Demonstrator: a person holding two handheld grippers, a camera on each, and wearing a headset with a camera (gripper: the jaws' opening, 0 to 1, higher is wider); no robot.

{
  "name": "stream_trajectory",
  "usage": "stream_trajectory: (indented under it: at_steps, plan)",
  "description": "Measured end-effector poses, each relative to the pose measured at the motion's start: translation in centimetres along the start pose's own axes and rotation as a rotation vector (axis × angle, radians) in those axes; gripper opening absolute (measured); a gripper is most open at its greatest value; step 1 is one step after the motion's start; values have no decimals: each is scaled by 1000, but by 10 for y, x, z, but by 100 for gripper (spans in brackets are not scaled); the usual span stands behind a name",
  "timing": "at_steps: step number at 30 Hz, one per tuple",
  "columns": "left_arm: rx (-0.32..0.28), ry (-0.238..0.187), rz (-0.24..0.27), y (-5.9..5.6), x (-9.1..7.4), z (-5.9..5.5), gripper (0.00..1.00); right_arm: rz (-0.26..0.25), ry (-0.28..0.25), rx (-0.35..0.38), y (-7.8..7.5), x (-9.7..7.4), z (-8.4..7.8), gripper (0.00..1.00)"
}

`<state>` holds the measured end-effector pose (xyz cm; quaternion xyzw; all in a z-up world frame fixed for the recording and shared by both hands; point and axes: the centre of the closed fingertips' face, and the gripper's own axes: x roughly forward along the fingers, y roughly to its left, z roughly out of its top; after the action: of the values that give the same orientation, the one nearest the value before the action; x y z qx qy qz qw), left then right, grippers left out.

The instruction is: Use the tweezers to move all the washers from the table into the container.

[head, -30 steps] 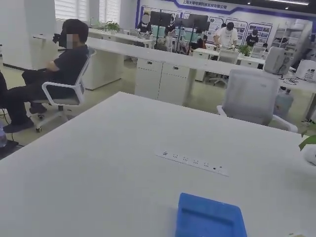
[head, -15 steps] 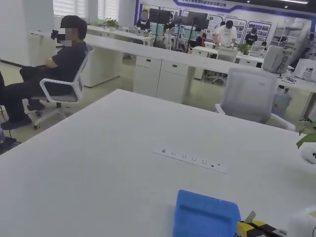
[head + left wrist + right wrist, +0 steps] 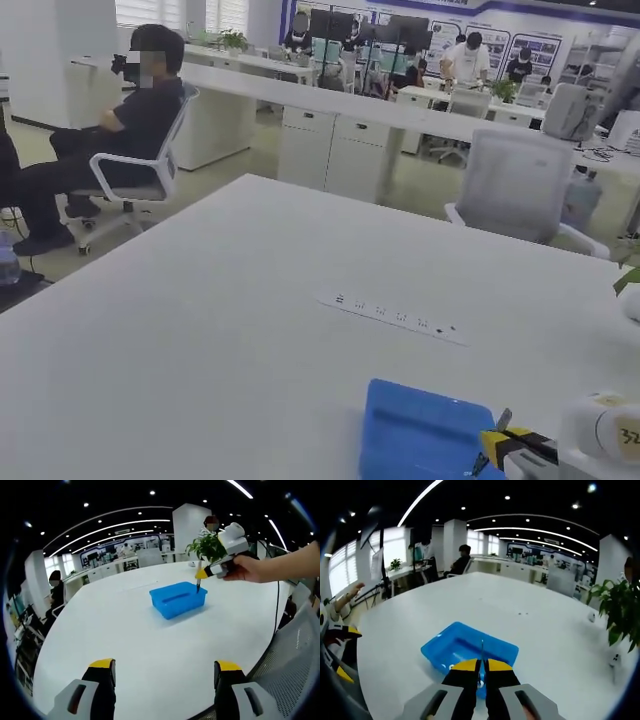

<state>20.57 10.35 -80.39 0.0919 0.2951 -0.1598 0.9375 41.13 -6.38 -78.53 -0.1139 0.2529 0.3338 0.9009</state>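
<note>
right hand-held gripper [image 3: 481,666]: clamped on tweezers [image 3: 482,650], tip over container [image 3: 434,656]
left hand-held gripper [image 3: 165,672]: jaws apart, empty, above tabletop [image 3: 125,640]
washers: too small to make out
risk: tweezers twisting in jaws; washer dropping outside rim

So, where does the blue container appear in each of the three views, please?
Head view: the blue container is at the bottom edge, right of centre.
Left gripper view: the container is just above centre, on the white table.
Right gripper view: the container is low centre, just beyond the jaws.
Shared landmark: the tweezers held in the right gripper, at the container.
</note>
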Motion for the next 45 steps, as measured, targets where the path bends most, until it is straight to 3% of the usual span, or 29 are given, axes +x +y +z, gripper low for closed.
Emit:
stream_trajectory:
  at_steps: [4,10,16,21,24,25,28,31,35,37,39,43,44,45]
  plan:
    - [-39,7,-37,-4,1,-1,82,17,27,-5,2,8,-7,1]
    - [-41,6,-68,-10,0,2,83,27,61,-5,5,14,-19,1]
    - [-43,-7,-102,-12,-5,16,81,25,57,4,4,14,-18,1]
    - [-54,-100,-163,-12,-13,62,75,23,14,-16,3,2,-2,2]
    - [-73,-153,-272,-21,-16,89,64,23,-40,-68,7,-15,18,1]
    - [-72,-178,-333,-27,-19,102,60,21,-50,-102,9,-20,22,1]
    - [-67,-256,-399,-31,-22,132,48,52,-75,-173,24,-37,31,1]
    - [-52,-294,-457,-34,-22,154,35,115,-71,-245,45,-53,33,1]
    - [12,-281,-513,-37,-17,168,21,175,-54,-260,66,-66,26,1]
    - [49,-275,-544,-41,-15,172,15,231,-30,-281,81,-71,17,1]
    - [81,-246,-584,-47,-13,170,9,253,6,-336,94,-76,4,1]
    - [244,-205,-668,-67,-14,159,8,369,77,-410,126,-84,-23,1]
    - [263,-198,-674,-69,-13,157,8,392,104,-421,132,-86,-30,1]
    - [322,-174,-690,-75,-12,150,7,393,118,-426,134,-86,-33,1]
